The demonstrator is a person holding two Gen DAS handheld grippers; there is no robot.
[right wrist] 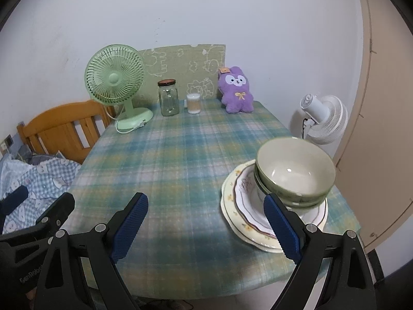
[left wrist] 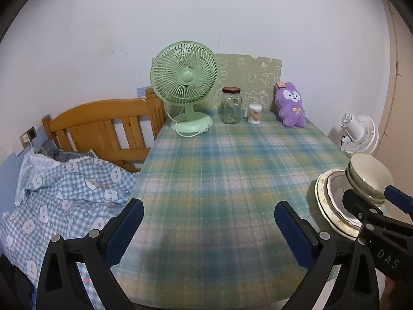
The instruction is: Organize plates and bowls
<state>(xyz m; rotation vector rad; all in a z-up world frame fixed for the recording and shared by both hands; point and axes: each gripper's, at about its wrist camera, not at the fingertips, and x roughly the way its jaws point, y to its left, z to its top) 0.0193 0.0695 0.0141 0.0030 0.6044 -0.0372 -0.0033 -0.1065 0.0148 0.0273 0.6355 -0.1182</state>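
Two green bowls (right wrist: 295,178) sit nested on a stack of two plates (right wrist: 237,206) at the table's right front; the upper plate is white with a wavy rim, the lower cream with flowers. The stack also shows in the left wrist view (left wrist: 333,201), partly hidden by my right gripper. My right gripper (right wrist: 206,228) is open and empty, its right finger just in front of the plates. My left gripper (left wrist: 209,228) is open and empty over the table's front left.
The plaid-covered table (right wrist: 167,160) holds a green fan (right wrist: 116,82), a glass jar (right wrist: 169,98), a cotton swab tub (right wrist: 193,103) and a purple plush (right wrist: 235,90) at the back. A bed with a wooden headboard (left wrist: 103,129) stands left. A white fan (right wrist: 322,118) stands right.
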